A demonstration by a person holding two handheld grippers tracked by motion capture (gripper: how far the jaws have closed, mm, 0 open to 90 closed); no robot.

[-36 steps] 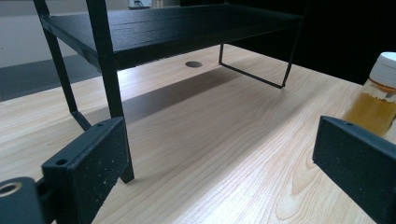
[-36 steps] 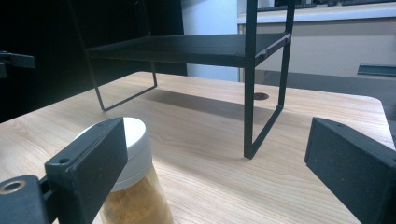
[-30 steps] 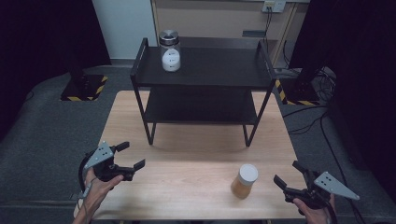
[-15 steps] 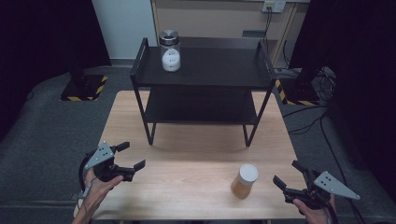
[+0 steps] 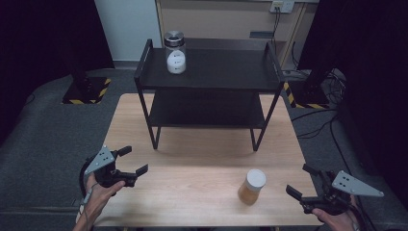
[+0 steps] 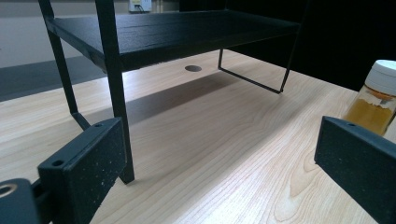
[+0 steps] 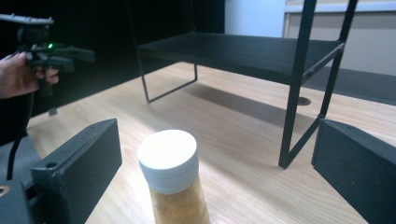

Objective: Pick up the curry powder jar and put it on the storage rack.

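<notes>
We see a wooden table point(image 5: 202, 183) from above, with a black two-tier shelf rack point(image 5: 207, 72) standing across the upper middle of the frame. On the rack's top shelf, toward its upper left corner, stands a clear jar with a silver lid point(image 5: 175, 53), upright.

In the lower right of the high view a small amber jar with a white lid point(image 5: 252, 186) stands upright on the bare wood, in front of the rack and apart from it. The right gripper point(image 5: 302, 180) sits at the lower right corner of the frame, held in a hand, its jaws spread wide and pointing left toward the amber jar, close to it but not touching. In the right gripper view we see that jar point(image 7: 172, 186) low in the middle of the frame, between the two wide black jaws and a little beyond them, with the rack's leg to the right.

The left gripper point(image 5: 133, 161) is at the lower left of the high view, held over the table's edge, well apart from the amber jar. Its jaws also stand wide, holding nothing. In the left gripper view we look along the wood past the rack's near leg, and the amber jar point(image 6: 373, 100) appears at the right edge of the frame, behind the right-hand jaw.
</notes>
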